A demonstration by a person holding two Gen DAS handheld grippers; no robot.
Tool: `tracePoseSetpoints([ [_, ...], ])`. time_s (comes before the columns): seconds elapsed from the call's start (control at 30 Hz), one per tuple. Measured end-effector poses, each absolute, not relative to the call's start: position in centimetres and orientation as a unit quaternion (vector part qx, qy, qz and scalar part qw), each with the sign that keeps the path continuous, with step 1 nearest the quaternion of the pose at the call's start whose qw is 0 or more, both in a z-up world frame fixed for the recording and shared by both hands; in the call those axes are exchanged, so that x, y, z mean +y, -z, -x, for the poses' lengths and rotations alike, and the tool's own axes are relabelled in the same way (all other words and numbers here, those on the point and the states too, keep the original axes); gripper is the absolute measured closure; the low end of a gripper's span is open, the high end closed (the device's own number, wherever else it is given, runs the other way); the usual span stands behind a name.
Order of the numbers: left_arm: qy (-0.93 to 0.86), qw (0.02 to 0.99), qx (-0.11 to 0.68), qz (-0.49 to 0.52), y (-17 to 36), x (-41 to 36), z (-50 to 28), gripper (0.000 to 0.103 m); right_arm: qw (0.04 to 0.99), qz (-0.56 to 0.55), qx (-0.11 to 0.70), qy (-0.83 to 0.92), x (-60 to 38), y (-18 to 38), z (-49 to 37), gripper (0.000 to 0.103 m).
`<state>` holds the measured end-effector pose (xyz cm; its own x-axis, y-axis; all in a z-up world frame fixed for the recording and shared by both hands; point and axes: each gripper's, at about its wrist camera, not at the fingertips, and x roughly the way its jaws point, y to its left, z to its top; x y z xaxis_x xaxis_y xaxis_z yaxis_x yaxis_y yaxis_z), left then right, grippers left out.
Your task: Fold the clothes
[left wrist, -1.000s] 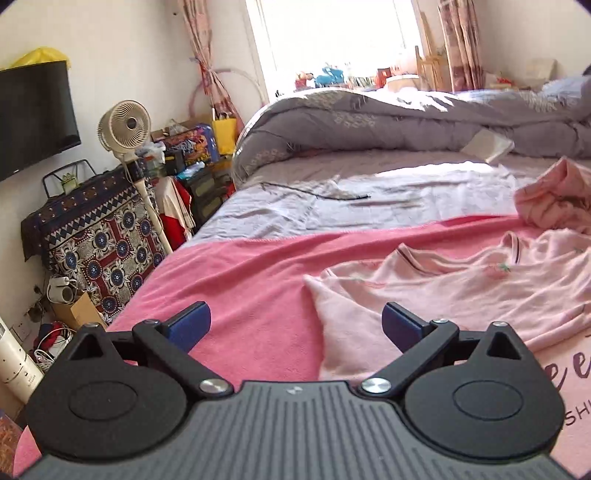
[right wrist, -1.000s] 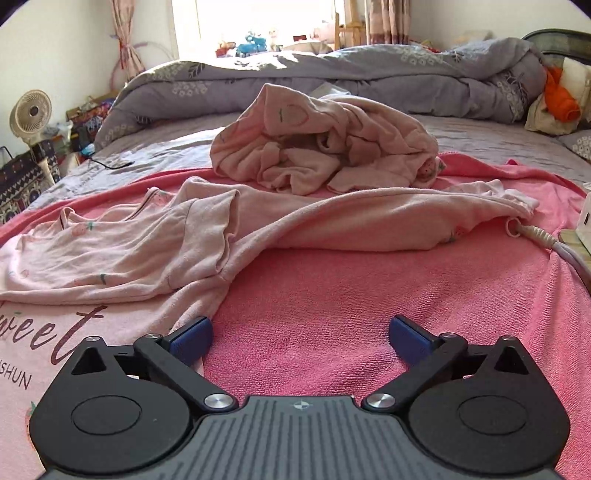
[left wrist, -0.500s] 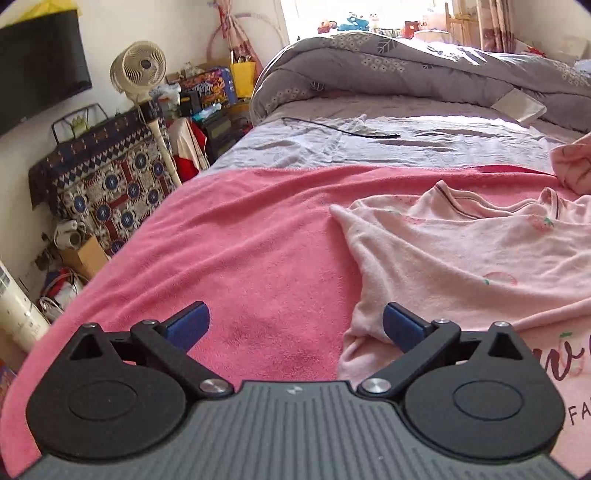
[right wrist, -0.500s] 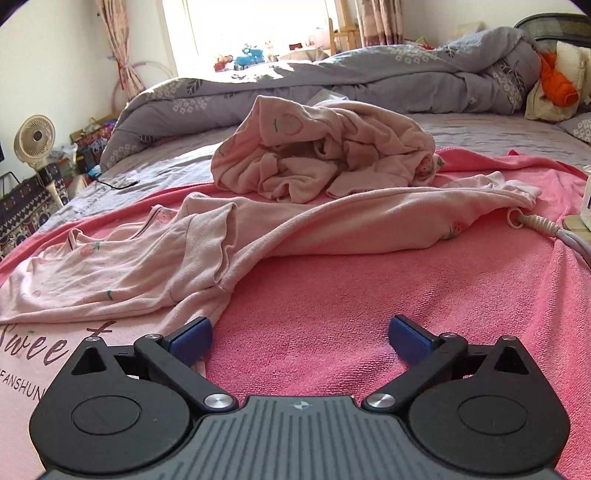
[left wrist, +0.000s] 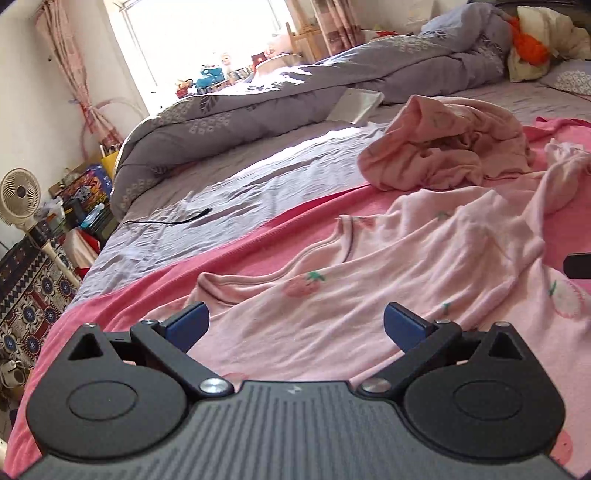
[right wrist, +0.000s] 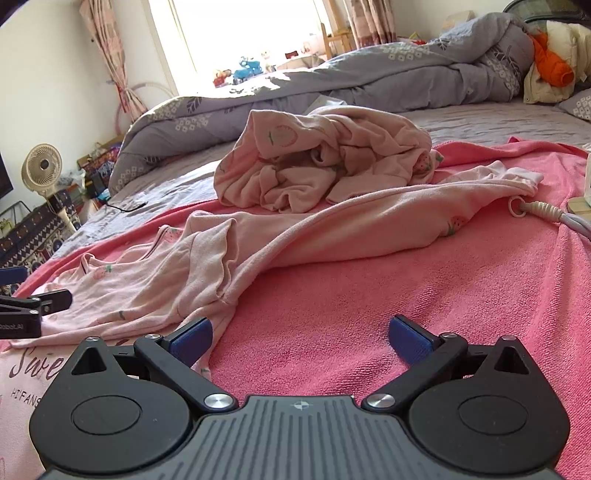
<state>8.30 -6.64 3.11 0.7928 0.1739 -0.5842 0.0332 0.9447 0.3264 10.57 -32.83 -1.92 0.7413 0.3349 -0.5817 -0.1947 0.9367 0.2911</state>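
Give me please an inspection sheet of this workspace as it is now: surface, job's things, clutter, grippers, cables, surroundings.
Surface: pink blanket over a grey bed sheet.
Job's things: pink strawberry-print shirt spread flat, one sleeve stretched sideways; crumpled pink garment behind it.
Clutter: white booklet by the grey duvet.
Grippers: left gripper open above the shirt; right gripper open at the shirt's edge; neither holds anything.
Cables: black cable on the sheet; white cord by the sleeve cuff.
Surroundings: fan, window, curtains.
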Motion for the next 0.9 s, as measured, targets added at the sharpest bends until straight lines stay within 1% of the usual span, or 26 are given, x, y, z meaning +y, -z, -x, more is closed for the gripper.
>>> tracePoseSetpoints([
  [0.1, 0.009, 0.927, 0.338, -0.164, -0.5, -8.9, -9.2, 0.000, 0.927, -0.107, 0.330, -0.143, -32.7, 1.9, -10.5, 0.000],
  [0.17, 0.017, 0.936, 0.317, -0.152, 0.8, -9.2, -9.0, 0.000, 0.927, -0.106, 0.330, -0.142, -32.6, 1.9, -10.4, 0.000],
  [0.23, 0.023, 0.939, 0.320, -0.122, 0.7, -8.2, -9.0, 0.000, 0.927, -0.103, 0.331, -0.141, -32.5, 1.9, -10.4, 0.000],
  [0.33, 0.043, 0.938, 0.342, -0.044, 0.8, -6.1, -9.7, 0.000, 0.927, -0.102, 0.331, -0.141, -32.5, 1.9, -10.4, 0.000],
  [0.37, 0.043, 0.937, 0.343, -0.039, 0.9, -5.9, -9.7, 0.000, 0.927, -0.102, 0.331, -0.141, -32.5, 1.9, -10.4, 0.000],
  [0.5, 0.034, 0.939, 0.335, -0.065, 0.8, -6.7, -9.3, 0.000, 0.927, -0.103, 0.331, -0.141, -32.5, 1.9, -10.5, 0.000],
  [0.9, 0.037, 0.939, 0.338, -0.056, 0.8, -6.5, -9.6, 0.000, 0.927, -0.106, 0.331, -0.142, -32.6, 1.9, -10.4, 0.000],
])
